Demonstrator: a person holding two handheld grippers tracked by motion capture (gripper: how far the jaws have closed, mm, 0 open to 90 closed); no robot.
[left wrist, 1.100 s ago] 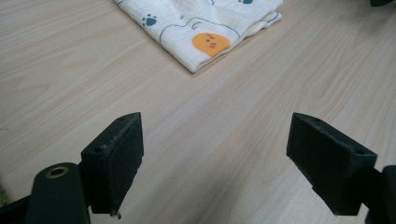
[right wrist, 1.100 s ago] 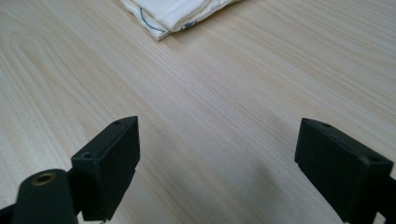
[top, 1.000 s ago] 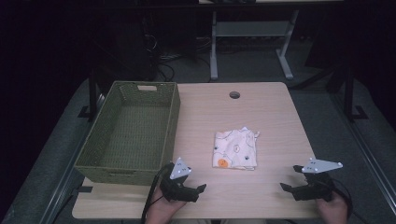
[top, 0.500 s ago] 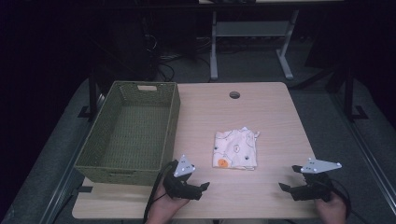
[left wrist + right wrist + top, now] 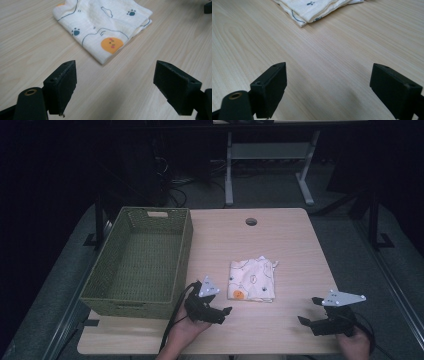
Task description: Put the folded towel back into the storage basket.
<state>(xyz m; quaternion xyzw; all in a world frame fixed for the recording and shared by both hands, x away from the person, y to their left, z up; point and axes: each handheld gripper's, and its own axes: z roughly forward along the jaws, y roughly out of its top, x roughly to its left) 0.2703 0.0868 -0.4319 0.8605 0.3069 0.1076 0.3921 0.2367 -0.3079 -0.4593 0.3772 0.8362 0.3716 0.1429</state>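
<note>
Now your left gripper (image 5: 222, 314) has crept forward from where it sat a second ago near the front edge of the table (image 5: 280, 237), and it is turned toward the folded cloth (image 5: 252, 280). Its jaws stand wide apart with nothing between them; in the left gripper view the cloth's near corner, the one by the orange face print (image 5: 112, 45), lies just ahead of the gap. Your right gripper (image 5: 307, 312) has barely shifted. It rests near the front right corner of the table, jaws equally wide and holding nothing, well apart from the cloth, whose folded edge shows at the top of the right gripper view.

The cloth itself has not moved: it lies flat and neatly folded toward the middle of the table, a little to the front, just right of the green woven basket (image 5: 187, 240), which stands along the left edge with nothing in it.

So the reach looks to have begun on your left side only. You would likely need to go lower and farther forward before those jaws can pinch the corner.
</note>
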